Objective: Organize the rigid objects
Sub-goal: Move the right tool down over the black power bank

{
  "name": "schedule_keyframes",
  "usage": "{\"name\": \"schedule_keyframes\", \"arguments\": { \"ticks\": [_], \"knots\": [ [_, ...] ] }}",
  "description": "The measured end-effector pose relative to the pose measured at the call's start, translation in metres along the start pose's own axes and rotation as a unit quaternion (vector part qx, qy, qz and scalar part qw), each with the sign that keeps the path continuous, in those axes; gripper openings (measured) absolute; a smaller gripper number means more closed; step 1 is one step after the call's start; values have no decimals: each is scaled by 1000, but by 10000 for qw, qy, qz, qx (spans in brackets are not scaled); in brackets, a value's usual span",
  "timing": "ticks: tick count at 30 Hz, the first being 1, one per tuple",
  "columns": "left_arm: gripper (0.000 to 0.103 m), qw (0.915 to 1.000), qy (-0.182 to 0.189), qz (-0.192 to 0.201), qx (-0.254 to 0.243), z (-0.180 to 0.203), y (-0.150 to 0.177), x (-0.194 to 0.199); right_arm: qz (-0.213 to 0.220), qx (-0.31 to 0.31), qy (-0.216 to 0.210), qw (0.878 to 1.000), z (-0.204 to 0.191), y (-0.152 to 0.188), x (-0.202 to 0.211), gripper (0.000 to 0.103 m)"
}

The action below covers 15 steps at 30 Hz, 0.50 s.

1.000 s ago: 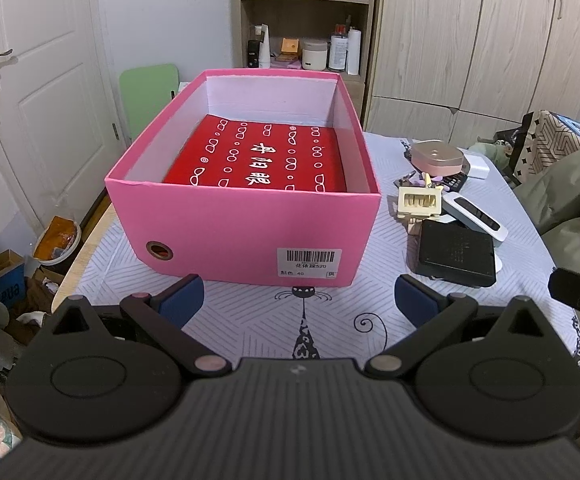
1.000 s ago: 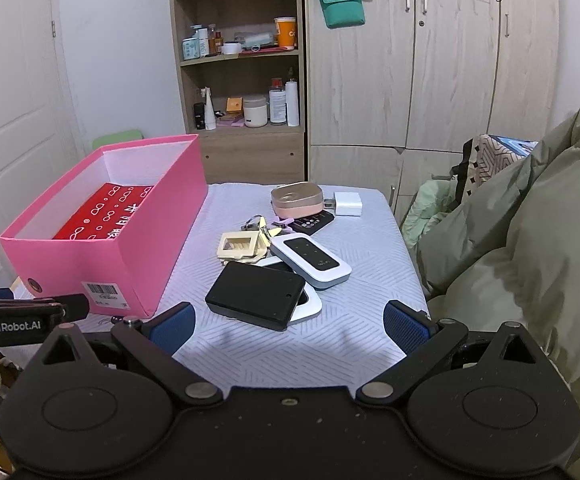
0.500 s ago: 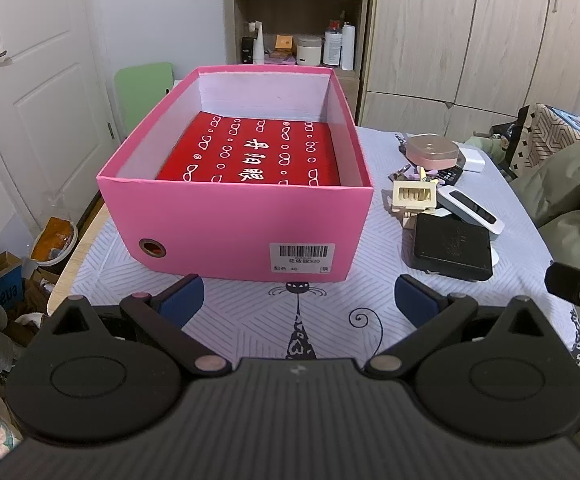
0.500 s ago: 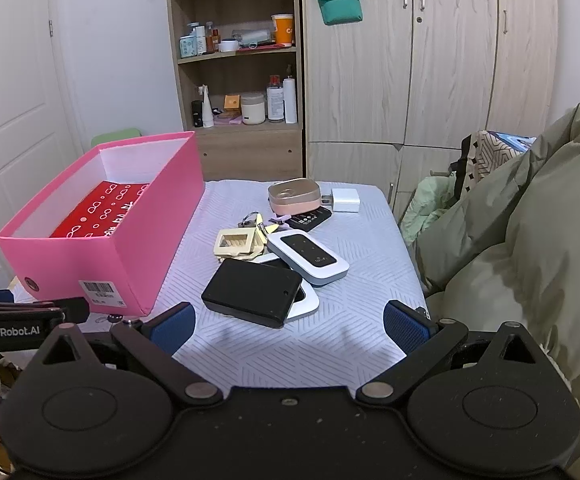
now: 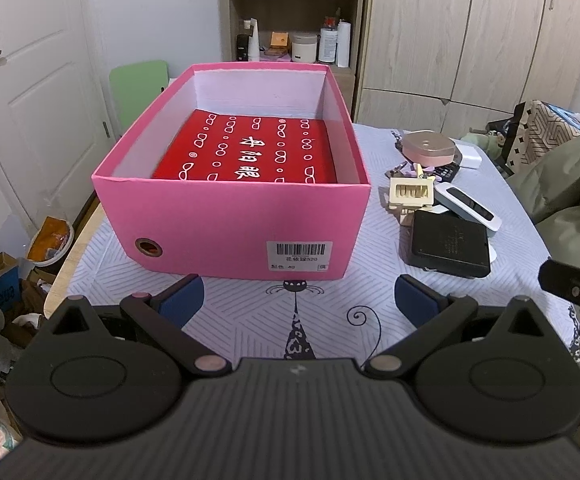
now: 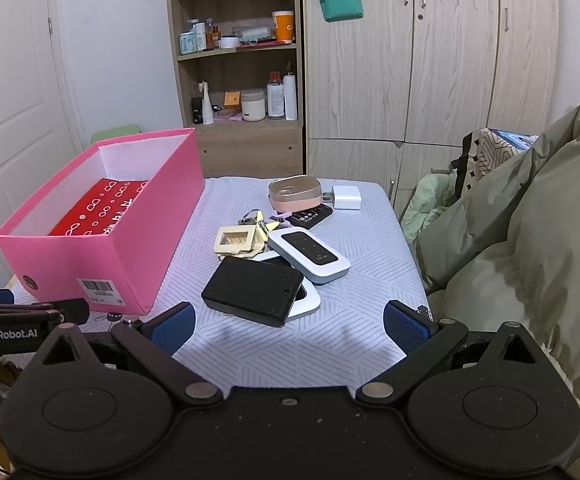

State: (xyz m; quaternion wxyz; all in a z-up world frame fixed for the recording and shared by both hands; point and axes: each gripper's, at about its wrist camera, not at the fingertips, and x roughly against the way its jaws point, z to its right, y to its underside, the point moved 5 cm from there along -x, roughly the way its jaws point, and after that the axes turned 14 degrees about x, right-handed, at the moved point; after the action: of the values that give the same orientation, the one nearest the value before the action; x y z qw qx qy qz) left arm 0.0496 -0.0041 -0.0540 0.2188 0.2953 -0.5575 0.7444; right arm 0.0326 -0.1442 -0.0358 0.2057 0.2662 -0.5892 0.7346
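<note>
An open pink box [image 5: 233, 220] [image 6: 101, 264] with a red patterned packet [image 5: 245, 154] inside stands on the table's left part. To its right lies a pile: a black flat case [image 6: 251, 290] [image 5: 448, 246], a white and black device [image 6: 309, 256] [image 5: 468, 208], a cream square frame [image 6: 235, 240] [image 5: 412, 194], a pink round-cornered case [image 6: 294, 193] [image 5: 429, 145], a white charger [image 6: 346, 197], keys [image 6: 254, 216]. My left gripper [image 5: 298, 300] is open and empty before the box. My right gripper [image 6: 287, 322] is open and empty before the black case.
The table carries a white cloth with a cat drawing [image 5: 296, 320]. An olive padded coat [image 6: 522, 240] lies at the right edge. A shelf unit [image 6: 235, 60] and wardrobes stand behind. A green chair [image 5: 137, 84] is behind the box. Clutter lies on the floor at left [image 5: 17, 264].
Both grippers have risen and drawn back slightly, so the box and the pile sit a little lower and farther in view. Both stay open. No object has moved.
</note>
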Motion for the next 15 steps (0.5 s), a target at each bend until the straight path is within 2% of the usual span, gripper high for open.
{"name": "schedule_keyframes", "arguments": {
  "ticks": [5,9,13,15],
  "knots": [
    [103,9999,138,-50,-82,0,-6,2,1,-67,-31,10000,0,-2,-2,102],
    [103,9991,367,-101,-182,-2,-19,8,203,-37,-127,9997,-2,-10,1,102],
    [103,9968,430,-153,-662,0,-34,15,884,-81,-67,9960,-1,-19,7,102],
    [103,9962,376,-92,-785,-3,-41,16,1066,-119,-19,9942,0,-23,4,102]
  ]
}}
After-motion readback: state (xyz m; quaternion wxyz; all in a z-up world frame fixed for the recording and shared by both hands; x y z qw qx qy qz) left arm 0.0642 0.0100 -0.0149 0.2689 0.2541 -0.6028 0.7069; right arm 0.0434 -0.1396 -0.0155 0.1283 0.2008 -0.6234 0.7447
